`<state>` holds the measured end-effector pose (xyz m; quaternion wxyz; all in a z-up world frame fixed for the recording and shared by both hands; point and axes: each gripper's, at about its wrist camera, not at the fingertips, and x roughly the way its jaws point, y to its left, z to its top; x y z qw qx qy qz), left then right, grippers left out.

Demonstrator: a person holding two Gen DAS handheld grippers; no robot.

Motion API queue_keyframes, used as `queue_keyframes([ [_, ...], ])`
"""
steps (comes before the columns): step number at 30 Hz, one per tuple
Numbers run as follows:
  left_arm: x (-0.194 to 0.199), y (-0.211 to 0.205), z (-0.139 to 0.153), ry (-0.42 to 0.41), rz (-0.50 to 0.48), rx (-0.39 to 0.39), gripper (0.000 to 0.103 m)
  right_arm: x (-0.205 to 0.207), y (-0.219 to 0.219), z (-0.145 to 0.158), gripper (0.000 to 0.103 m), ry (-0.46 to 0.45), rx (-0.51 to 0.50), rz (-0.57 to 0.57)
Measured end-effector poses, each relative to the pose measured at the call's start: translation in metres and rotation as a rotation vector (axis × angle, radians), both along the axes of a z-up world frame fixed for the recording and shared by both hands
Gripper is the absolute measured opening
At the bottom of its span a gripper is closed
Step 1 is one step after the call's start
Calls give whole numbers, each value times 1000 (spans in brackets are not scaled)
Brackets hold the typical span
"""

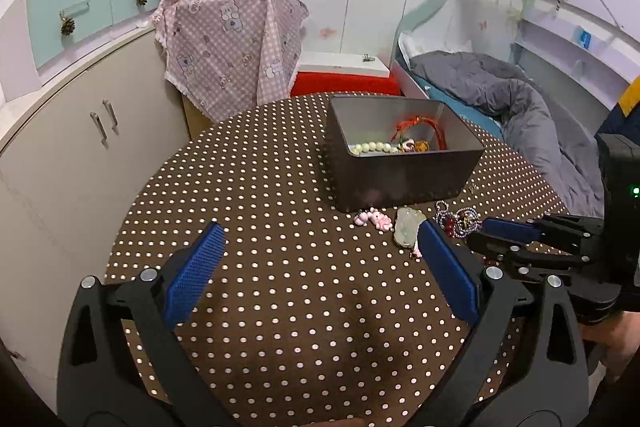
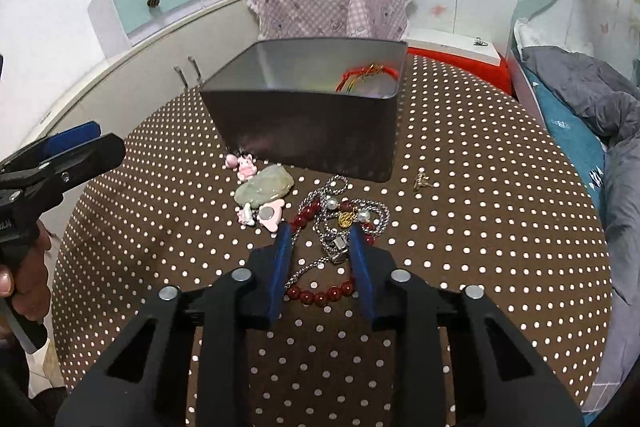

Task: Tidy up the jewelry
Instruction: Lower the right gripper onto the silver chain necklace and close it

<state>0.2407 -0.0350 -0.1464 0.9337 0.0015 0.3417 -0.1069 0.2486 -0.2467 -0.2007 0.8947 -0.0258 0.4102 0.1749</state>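
My left gripper [image 1: 320, 247] is spread wide over bare tablecloth [image 1: 280, 307]. My right gripper [image 2: 322, 239] has jaws part-open straddling the red bead bracelet [image 2: 320, 295] and silver chain [image 2: 338, 247], not clamped. Near side of the metal box [image 2: 312, 131]: jade pendant [image 2: 264, 189], pink charms [image 2: 245, 165]. Pearl bracelet [image 1: 372, 147] and red cord [image 1: 416, 125] lie inside the box.

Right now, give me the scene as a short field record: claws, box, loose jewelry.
left claw: open, above bare tablecloth, holding nothing
right claw: open, fingers either side of the silver chain and red bead bracelet
box: grey tin, open top, holds red cord and pearl strand
loose, in front of the box: jade pendant, pink charms
table: brown polka-dot cloth
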Motion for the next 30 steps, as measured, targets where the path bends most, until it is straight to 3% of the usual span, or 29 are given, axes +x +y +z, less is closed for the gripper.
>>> queue_keyframes([
  [4,4,-7,-4,10,-17,8,95,0,-4,-3,15,2,-15,-8],
  [11,10,-30,-16,38,-67,38,95,-9,-21,9,15,-15,87,-20],
  [20,31,-73,-46,117,-139,142,95,-9,-36,18,15,-19,135,-38],
  [21,35,-77,-51,130,-135,153,91,-7,-35,19,15,-18,136,-38],
  [22,39,-79,-55,155,-134,155,80,-8,-36,19,15,-18,136,-38],
  [23,43,-79,-58,183,-139,139,78,-8,-36,19,15,-18,138,-37],
  [25,43,-72,-53,177,-127,110,60,-6,-34,19,15,-18,141,-33],
  [27,40,-64,-48,175,-128,101,54,-6,-32,20,15,-19,138,-28],
  [30,35,-55,-43,176,-133,94,53,-5,-32,19,15,-19,139,-26],
])
